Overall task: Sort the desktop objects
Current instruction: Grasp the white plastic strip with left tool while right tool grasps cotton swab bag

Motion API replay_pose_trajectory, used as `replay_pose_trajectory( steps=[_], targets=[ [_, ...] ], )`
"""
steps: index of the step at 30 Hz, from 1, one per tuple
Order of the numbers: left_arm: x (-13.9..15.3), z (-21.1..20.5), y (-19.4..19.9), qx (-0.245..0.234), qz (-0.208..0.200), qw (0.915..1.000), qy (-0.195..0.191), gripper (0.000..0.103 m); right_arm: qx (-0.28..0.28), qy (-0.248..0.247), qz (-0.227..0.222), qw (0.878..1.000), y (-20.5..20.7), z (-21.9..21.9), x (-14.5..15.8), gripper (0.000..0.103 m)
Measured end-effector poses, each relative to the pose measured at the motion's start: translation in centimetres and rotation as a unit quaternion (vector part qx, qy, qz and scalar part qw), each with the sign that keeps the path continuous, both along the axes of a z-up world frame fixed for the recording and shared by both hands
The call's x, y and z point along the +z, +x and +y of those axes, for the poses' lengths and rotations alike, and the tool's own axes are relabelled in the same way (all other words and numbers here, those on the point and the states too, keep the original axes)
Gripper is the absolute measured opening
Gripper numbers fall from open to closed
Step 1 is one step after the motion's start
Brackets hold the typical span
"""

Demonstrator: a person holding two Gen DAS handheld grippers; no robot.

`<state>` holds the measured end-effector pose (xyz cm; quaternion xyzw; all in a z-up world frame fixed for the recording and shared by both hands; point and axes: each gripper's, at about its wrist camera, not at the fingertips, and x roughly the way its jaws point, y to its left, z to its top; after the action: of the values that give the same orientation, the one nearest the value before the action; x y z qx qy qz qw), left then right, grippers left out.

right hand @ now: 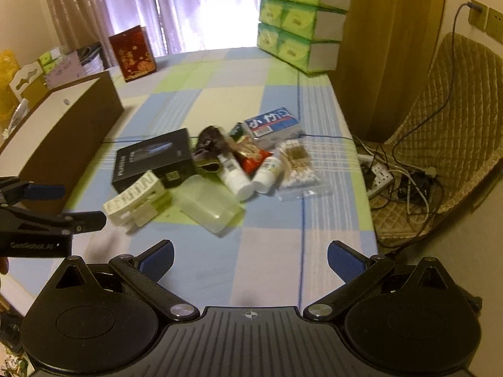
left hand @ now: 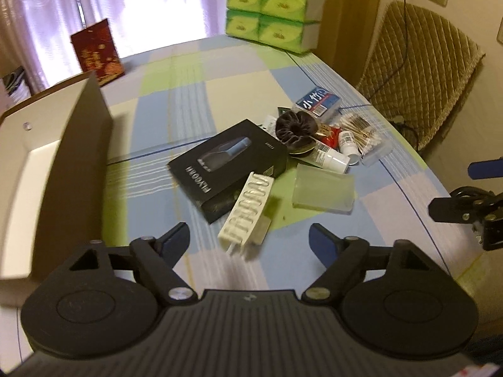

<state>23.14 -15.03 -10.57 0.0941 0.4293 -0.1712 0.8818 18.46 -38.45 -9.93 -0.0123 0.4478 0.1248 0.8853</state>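
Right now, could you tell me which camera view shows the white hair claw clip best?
The left wrist view: the white hair claw clip lies just ahead of the open left gripper, its ridged back visible though blurred. The right wrist view shows it farther off to the left, partly against the black box.

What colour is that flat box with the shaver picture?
Black box, clearest in the left wrist view.

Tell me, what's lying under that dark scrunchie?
The dark scrunchie sits atop the pile: a gold-coloured item, a red packet and white bottles poke out beneath. Anything directly under it is covered.
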Motion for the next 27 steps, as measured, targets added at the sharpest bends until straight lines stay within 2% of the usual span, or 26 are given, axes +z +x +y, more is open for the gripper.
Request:
replay_pose_trajectory(
  steps=[3, 8, 17, 19, 22, 23, 27],
  targets=[
    [-0.8, -0.7, 1.4, -0.01, 0.006, 0.9999, 0.006, 0.079, -0.008, -0.002, 0.004, 1.0, 0.8, -1.0, -0.5, 0.101],
    [-2.5, -1.5, 3.6, -0.015, 0.022, 0.9994, 0.022, 0.073, -0.019, -0.002, 0.01, 1.0, 2.0, -2.5, -1.5, 0.101],
    [-5.0, -2.4, 6.1, -0.022, 0.056, 0.9976, 0.033, 0.049, -0.021, 0.011, 0.021, 0.999, 4.1, -4.1, -3.4, 0.1],
    [-5.4, -2.4, 6.3, -0.017, 0.062, 0.9974, 0.031, 0.043, -0.015, 0.015, 0.024, 0.999, 4.5, -4.2, -3.8, 0.093],
    [-6.0, -2.5, 6.4, -0.003, 0.064, 0.9973, 0.034, 0.029, -0.007, 0.019, 0.029, 0.999, 5.2, -4.4, -4.5, 0.086],
    [-6.1, -2.4, 6.3, 0.002, 0.065, 0.9973, 0.033, 0.028, -0.004, 0.019, 0.029, 0.999, 5.4, -4.4, -4.6, 0.084],
    [-6.2, -1.4, 5.3, 0.035, 0.072, 0.9967, 0.015, 0.025, 0.004, 0.027, 0.026, 0.999, 6.5, -4.7, -5.2, 0.064]
  ],
)
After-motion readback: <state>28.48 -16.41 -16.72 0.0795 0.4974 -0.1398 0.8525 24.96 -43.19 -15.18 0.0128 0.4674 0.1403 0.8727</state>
